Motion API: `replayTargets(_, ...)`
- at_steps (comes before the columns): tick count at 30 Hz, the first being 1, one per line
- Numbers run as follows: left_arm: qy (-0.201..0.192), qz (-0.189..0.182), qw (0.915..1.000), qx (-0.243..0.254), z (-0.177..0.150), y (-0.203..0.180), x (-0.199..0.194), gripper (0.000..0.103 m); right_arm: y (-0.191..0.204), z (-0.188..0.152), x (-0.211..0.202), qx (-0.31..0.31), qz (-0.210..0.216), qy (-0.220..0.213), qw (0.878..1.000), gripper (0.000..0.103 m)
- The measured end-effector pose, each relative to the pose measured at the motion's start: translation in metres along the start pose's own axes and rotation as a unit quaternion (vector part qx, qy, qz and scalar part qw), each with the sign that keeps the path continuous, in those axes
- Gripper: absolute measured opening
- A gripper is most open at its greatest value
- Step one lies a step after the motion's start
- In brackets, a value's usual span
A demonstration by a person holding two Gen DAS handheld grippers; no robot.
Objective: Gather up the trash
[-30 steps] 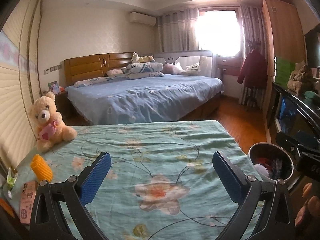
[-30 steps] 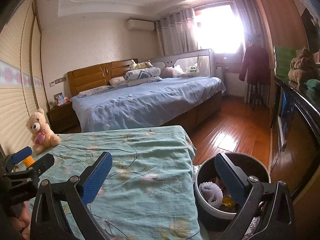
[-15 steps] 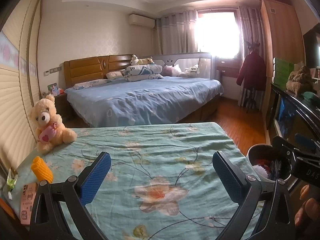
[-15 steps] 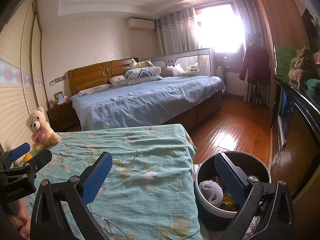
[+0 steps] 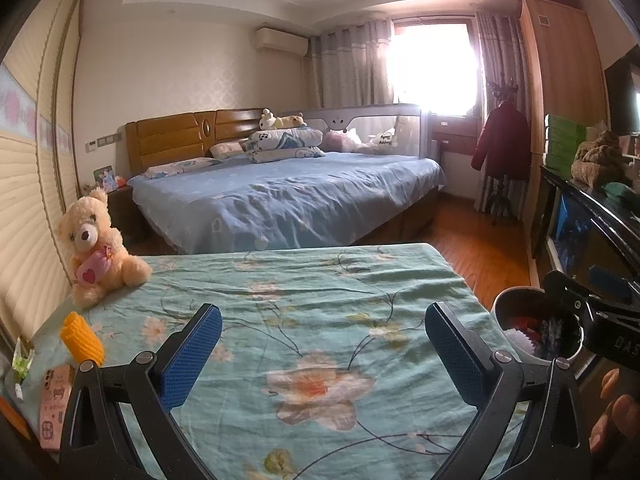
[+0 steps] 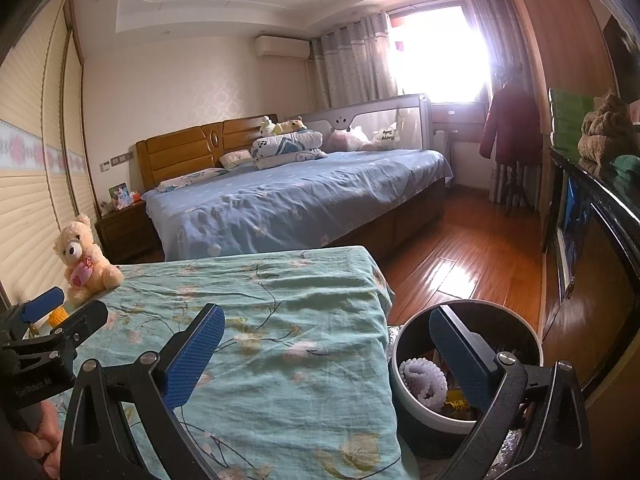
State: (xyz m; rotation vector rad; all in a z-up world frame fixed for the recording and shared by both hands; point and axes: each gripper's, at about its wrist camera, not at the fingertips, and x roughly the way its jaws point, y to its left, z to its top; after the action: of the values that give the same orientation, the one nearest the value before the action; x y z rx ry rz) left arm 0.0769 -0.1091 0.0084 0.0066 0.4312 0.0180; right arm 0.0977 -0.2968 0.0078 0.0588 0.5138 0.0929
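both grippers hung over the near end of the green floral bedspread [image 5: 320, 320], and neither had anything in it. the left gripper [image 5: 323, 356] had its blue pads spread wide with only cloth between them; the right gripper [image 6: 327, 356] was just as wide, its right finger hanging over the trash bin [image 6: 412, 396] on the floor just off the bed's right edge. the bin held a white foam net sleeve [image 6: 425, 380] and other bits too jumbled to name.

what was left to collect sat at the near left edge of the bed: a yellow foam net [image 5: 81, 337], a pink carton [image 5: 56, 402] nearer the camera, and a small green-and-white wrapper [image 5: 22, 360] at the very edge. the teddy bear [image 5: 96, 248], farther along the left side, looked like a toy, not trash.

the job probably fell to the left gripper. the smart play was to swing left, straddle the yellow net across its narrow side and squeeze gently, since it looked soft and springy, then carry it right to the bin.
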Motion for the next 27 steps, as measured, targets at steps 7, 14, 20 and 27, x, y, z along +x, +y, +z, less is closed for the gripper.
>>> replayTargets(7,-0.001,-0.001,1.0,0.003,0.0007,-0.0003,0.001,0.102,0.0001,-0.0011,-0.0004,0.002,0.0,-0.001,1.0,0.103)
replayTargets(14,0.0,-0.002,1.0,0.002,0.0002,-0.0002,0.0019,0.102,0.0004,-0.0006,-0.0012,0.002,0.001,-0.002,1.0,0.103)
replayTargets(20,0.0,-0.002,1.0,0.003,-0.001,-0.0006,0.0018,0.102,0.0003,-0.0008,-0.0014,0.002,0.002,-0.001,1.0,0.103)
replayTargets(27,0.002,-0.004,1.0,0.001,-0.0012,-0.0005,0.0016,0.102,0.0006,-0.0006,-0.0015,0.001,0.001,0.0,1.0,0.103)
